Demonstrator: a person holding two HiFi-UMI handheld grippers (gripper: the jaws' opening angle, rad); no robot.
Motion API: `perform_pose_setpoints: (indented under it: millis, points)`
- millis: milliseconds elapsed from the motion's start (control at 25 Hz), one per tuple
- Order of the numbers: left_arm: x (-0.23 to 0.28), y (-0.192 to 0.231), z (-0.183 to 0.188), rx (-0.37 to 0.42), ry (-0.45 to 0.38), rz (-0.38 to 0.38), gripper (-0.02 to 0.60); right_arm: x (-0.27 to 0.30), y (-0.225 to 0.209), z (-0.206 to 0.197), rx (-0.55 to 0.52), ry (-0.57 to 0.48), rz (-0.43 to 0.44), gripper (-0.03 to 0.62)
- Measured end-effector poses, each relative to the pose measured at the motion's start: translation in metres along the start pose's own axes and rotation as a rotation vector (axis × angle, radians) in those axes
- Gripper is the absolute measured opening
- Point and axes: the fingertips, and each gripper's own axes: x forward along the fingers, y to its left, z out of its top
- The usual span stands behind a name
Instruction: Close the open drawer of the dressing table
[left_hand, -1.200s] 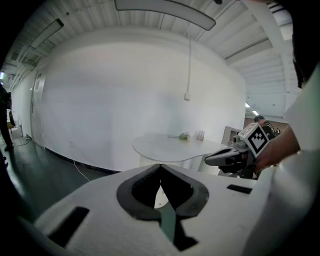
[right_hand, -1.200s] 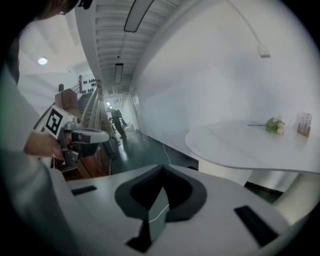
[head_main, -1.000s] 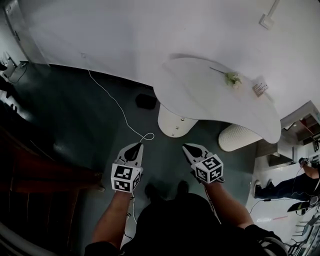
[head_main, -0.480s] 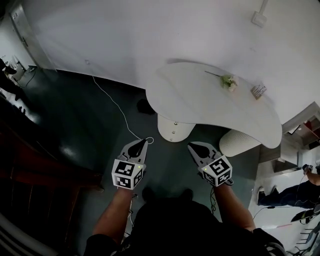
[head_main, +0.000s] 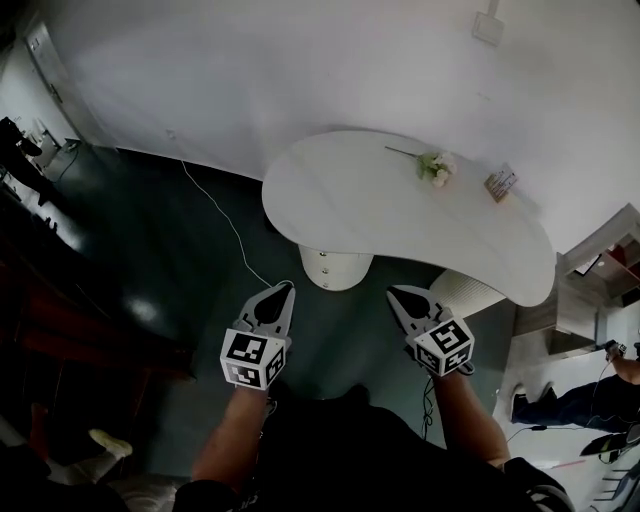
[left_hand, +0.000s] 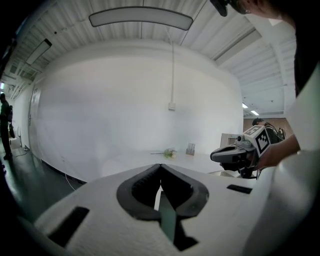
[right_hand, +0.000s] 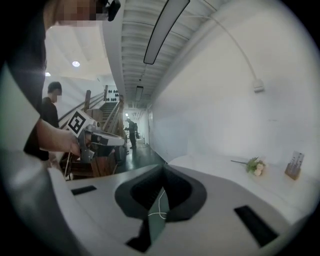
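**Both grippers shut and empty, held level short of the dressing table**

The left gripper (head_main: 286, 286) and right gripper (head_main: 393, 293) sit side by side in front of the person, pointing at the table (head_main: 380, 215). Each has its jaws together with nothing between them, which its own gripper view confirms. Closed tips probably suit a push better than a grab, so this reads as an approach with no contact yet.

The task's thing looks to be the rounded white drawer (head_main: 335, 268), with small knobs on its front, sticking out from under the near edge of the table top. It lies just ahead of the gripper tips, between them, and apart from both. It is judged not closed yet.

On the curved white table top, a small flower sprig (head_main: 434, 166) and a little card stand (head_main: 499, 182) lie near the wall (head_main: 300, 70). A ribbed white stool (head_main: 468, 290) is tucked under the right end.

The floor (head_main: 140, 230) is dark and glossy, and a white cable (head_main: 236, 235) trails across it towards the left gripper. Dark wooden stairs (head_main: 70, 330) stand at the left, and another person's legs (head_main: 585, 385) show at the far right.
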Motion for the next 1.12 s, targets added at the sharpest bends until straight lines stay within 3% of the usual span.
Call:
perform_pose_setpoints:
  millis: [320,520,680,1120]
  points:
    - [-0.002,-0.008,0.004,-0.012,-0.015,0.001,0.000,-0.018,-0.004,0.029,0.023,-0.097,-0.009,0.005]
    - [0.001,0.013,0.026,0.022,-0.042,-0.030,0.000,-0.021,0.000,0.065,-0.005,-0.175,-0.080,0.005]
    - [0.000,0.026,0.046,0.077,-0.077,-0.048,0.000,-0.018,0.007,0.079,-0.013,-0.179,-0.120,0.003]
    - [-0.014,0.050,0.049,0.069,-0.078,-0.042,0.000,0.000,0.031,0.100,-0.002,-0.197,-0.132,0.002]
